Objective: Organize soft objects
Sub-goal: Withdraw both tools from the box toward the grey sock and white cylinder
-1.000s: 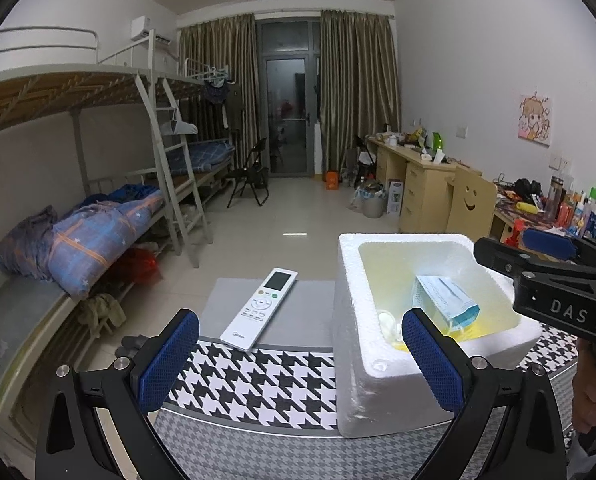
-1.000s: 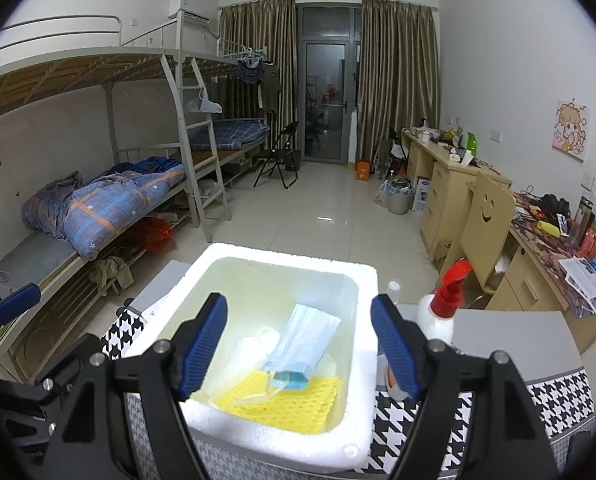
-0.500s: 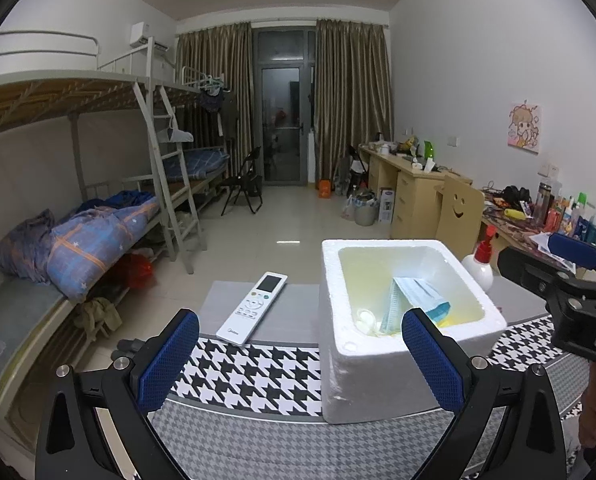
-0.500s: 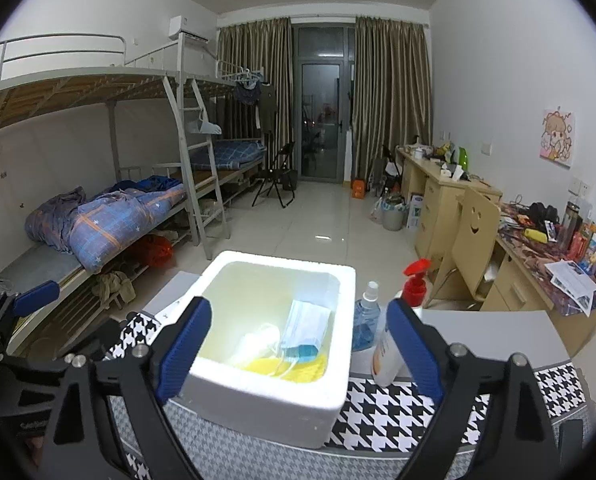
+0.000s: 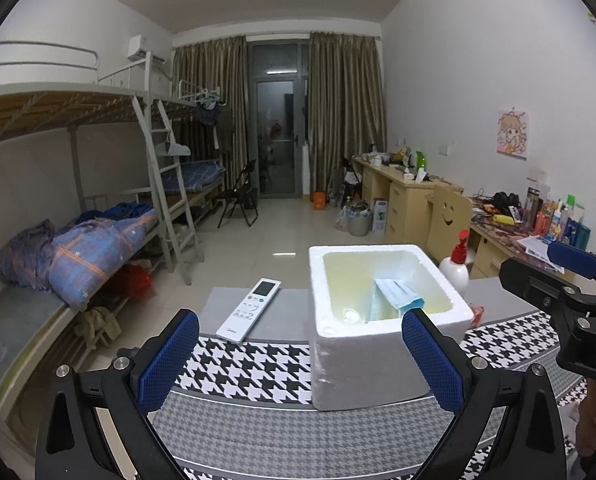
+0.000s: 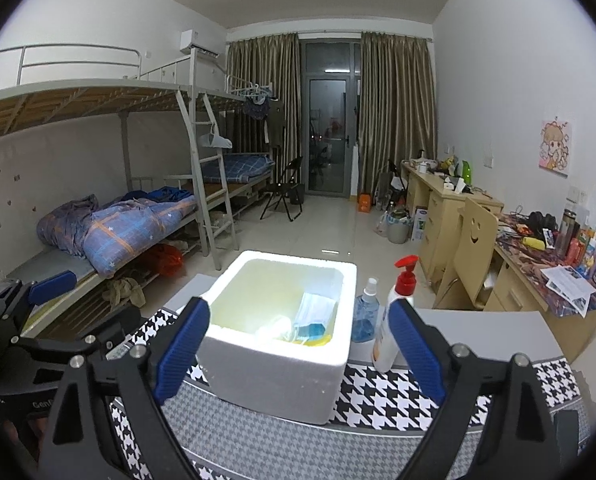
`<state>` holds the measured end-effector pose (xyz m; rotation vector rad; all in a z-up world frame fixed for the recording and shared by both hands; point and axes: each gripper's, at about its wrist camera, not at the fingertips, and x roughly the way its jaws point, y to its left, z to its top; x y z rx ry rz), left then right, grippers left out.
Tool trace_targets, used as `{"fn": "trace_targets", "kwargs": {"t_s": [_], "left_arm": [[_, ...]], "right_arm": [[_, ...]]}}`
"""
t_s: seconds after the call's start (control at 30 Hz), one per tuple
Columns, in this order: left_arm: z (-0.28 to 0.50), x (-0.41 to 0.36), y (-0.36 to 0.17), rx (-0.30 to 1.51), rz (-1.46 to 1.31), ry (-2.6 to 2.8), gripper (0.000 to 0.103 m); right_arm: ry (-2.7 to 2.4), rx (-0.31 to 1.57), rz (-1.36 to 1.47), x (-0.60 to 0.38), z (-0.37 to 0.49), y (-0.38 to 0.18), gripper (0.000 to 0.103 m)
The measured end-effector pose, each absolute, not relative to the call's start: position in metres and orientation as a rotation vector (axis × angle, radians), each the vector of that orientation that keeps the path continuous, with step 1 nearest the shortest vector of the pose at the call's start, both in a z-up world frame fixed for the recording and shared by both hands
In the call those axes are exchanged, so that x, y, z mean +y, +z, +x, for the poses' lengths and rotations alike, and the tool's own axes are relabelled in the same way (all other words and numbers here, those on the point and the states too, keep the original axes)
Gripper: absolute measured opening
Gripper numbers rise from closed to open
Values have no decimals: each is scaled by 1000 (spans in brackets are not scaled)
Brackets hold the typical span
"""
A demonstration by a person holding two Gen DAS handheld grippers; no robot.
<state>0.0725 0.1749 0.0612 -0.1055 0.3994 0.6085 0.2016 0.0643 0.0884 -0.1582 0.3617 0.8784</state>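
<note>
The white foam box (image 6: 282, 344) is seen on the houndstooth-patterned table cover (image 6: 381, 396), and the soft things are already inside it: a pale blue folded face mask (image 6: 315, 312) leaning on the right inner wall, a yellow cloth (image 6: 317, 341) on the bottom, and a crumpled whitish item (image 6: 274, 328) beside them. The placing step is judged to be finished. The right gripper (image 6: 299, 356) is held in front of the box with its jaws spread wide and nothing between them; the left gripper (image 5: 299, 360) is likewise wide and empty. Beside the box, a clear blue spray bottle (image 6: 365, 316), a white pump bottle with a red top (image 6: 393, 320) and a white remote control (image 5: 250, 309) are left on the table; none is soft, so no further pickup is thought to be called for, only a check for stray soft items. Compared with a second ago, both grippers have been drawn back and slightly raised, the right jaws have been widened, and the box appears smaller and farther off.
</note>
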Motion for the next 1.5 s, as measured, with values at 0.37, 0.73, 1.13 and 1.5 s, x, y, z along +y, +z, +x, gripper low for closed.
{"fn": "trace_targets", "kwargs": {"t_s": [0.37, 0.73, 1.13, 1.5], "left_arm": [[60, 157, 66, 382, -100, 590, 102], [51, 143, 61, 372, -108, 576, 102], [45, 131, 55, 375, -116, 554, 102], [34, 117, 48, 363, -110, 538, 102]], "right_arm": [[864, 345, -142, 40, 190, 89, 94], [852, 334, -129, 14, 179, 86, 94], [841, 323, -119, -6, 165, 81, 94], [839, 314, -109, -24, 155, 74, 94]]}}
